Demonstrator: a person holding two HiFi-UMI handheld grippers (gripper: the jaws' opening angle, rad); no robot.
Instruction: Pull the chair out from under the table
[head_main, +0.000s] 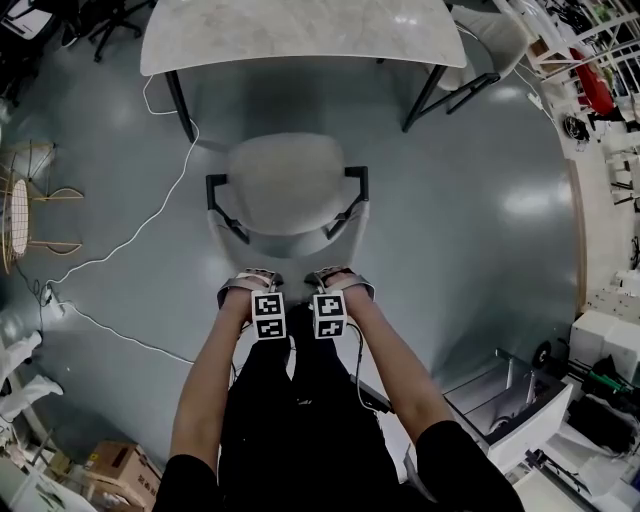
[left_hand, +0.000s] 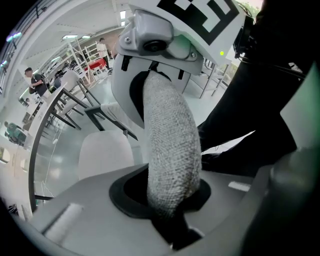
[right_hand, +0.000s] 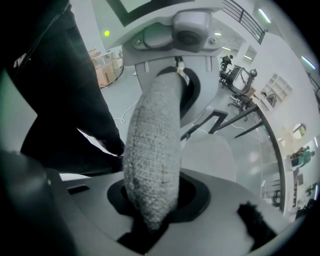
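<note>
Your left gripper (head_main: 250, 280) and right gripper (head_main: 338, 276) each pinch the top edge of the backrest (head_main: 285, 245), side by side. The chair (head_main: 288, 185) stands just in front of them, with its seat apart from the table (head_main: 300, 40).

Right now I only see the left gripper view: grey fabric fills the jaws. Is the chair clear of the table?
Observer: Yes. From the head view, bare floor shows between the chair seat and the table edge.
Operator: Is the right gripper holding too?
Observer: The right gripper has its jaws shut on the backrest rim, next to the left gripper.
Operator: Anything close on the right side?
Observer: A pale open box sits on the floor near the person's right arm.
</note>
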